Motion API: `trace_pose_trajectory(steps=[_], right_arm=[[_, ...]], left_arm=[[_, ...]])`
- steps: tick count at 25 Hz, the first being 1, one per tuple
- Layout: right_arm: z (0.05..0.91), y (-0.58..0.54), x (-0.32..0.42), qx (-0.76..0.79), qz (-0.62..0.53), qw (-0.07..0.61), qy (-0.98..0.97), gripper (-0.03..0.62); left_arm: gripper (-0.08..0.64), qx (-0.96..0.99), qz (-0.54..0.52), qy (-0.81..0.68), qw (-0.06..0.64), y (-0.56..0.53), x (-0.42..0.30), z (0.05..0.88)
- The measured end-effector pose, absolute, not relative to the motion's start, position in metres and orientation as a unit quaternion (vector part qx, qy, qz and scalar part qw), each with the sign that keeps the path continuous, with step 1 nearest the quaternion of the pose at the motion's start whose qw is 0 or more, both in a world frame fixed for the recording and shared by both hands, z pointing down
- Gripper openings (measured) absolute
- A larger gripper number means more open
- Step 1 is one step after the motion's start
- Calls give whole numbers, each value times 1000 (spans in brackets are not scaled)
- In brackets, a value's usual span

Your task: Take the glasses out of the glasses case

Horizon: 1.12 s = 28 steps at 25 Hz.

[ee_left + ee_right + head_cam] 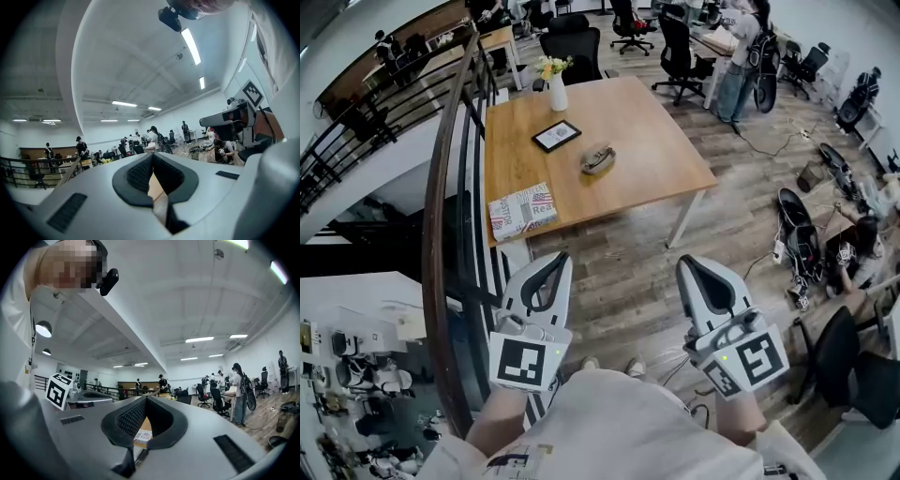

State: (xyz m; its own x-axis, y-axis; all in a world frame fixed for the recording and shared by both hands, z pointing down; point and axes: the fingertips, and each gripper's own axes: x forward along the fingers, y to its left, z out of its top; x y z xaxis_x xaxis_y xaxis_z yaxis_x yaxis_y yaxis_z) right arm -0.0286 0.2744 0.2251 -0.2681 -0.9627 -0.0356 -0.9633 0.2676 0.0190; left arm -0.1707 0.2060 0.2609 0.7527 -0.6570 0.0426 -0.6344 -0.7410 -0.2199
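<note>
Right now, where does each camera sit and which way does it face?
Head view: on the person's head, looking steeply down at the table and glasses case; shows left gripper, right gripper and shoes.
Left gripper view: on the left gripper, level across the room; shows its shut jaws and the right gripper's marker cube.
Right gripper view: on the right gripper, level toward the table; shows its shut jaws and the left gripper's marker cube.
Shared: book in head view and through the right gripper's jaws.
</note>
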Motion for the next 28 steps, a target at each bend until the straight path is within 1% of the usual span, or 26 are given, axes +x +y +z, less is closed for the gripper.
trace_pose_trajectory(steps=[8, 11, 12, 13, 14, 16, 23, 28], right_arm=[[227, 277, -15, -603, 30, 5, 797, 26], [222, 280, -5, -607, 30, 24, 794, 29], [220, 280, -1, -608, 30, 36, 793, 46], [219, 280, 4, -609, 29, 49, 791, 173], [217, 280, 9, -610, 30, 61, 790, 282], [217, 281, 20, -613, 32, 68, 787, 279], [225, 296, 57, -613, 27, 57, 787, 279], [237, 303, 71, -611, 24, 54, 789, 279]], left_arm=[[17, -924, -63, 365, 101, 204, -171, 263], [15, -922, -66, 369, 100, 205, -167, 262], [16, -921, -66, 371, 100, 205, -164, 262], [15, -921, -66, 372, 100, 205, -162, 263], [17, -920, -66, 372, 100, 205, -159, 264], [16, -919, -68, 375, 101, 206, -151, 266], [17, -912, -79, 389, 102, 219, -125, 269], [17, -911, -83, 387, 114, 227, -109, 268]])
